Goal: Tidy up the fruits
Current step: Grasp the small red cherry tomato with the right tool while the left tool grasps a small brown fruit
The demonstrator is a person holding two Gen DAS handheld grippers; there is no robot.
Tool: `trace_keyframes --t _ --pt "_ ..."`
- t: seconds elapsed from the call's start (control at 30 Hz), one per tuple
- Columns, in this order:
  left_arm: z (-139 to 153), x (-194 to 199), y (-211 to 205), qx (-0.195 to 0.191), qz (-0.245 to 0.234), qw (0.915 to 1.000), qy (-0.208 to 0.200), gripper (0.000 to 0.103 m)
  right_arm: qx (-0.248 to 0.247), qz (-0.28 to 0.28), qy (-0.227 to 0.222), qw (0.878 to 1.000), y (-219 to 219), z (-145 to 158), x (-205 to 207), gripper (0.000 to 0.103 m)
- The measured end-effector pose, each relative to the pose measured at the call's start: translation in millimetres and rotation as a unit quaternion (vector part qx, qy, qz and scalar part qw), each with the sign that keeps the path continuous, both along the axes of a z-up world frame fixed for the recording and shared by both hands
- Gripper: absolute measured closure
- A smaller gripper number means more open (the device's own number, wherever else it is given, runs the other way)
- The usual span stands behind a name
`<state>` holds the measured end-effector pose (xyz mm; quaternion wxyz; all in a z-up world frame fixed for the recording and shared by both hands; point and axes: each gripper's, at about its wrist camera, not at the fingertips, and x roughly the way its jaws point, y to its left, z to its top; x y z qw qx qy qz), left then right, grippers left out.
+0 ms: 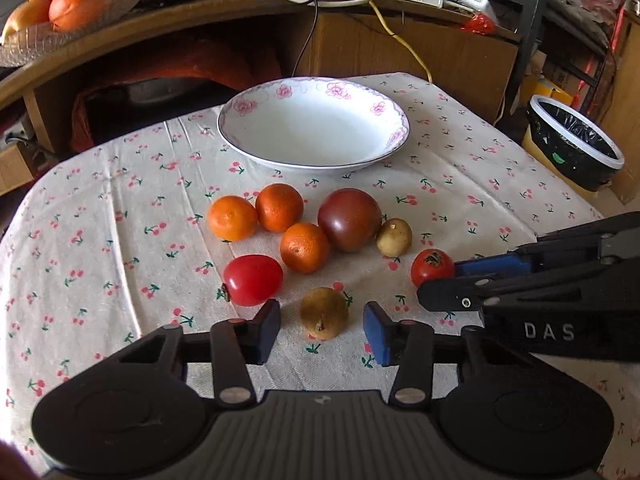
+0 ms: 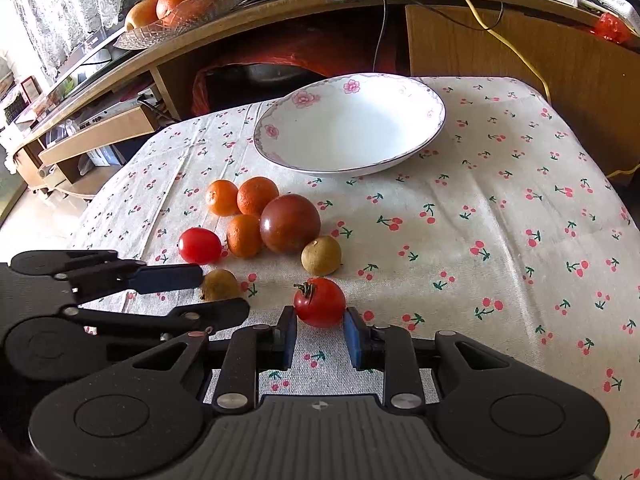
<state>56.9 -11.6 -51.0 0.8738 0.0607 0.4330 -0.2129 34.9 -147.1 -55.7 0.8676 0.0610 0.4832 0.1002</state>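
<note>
Right wrist view: the right gripper (image 2: 320,330) flanks a round tomato (image 2: 320,302), pads seemingly touching it. Left gripper (image 1: 322,326) stands apart around a kiwi (image 1: 324,318).

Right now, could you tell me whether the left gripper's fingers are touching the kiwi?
Apart. The left wrist view shows bare tablecloth on both sides of the kiwi, between it and the fingers of the left gripper.

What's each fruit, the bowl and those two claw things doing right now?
floral bowl: empty, upright.
kiwi: on cloth, between open left gripper fingers.
round tomato: on cloth, right gripper closed on it.
oranges: clustered, untouched.
</note>
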Motion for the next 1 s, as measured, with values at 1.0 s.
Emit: trace_keyframes --t 1.0 --pt "7 -3 -3 0.014 -0.002 0.9999 -0.009 0.069 -0.013 0.011 -0.015 1.0 9 6 5 0.08"
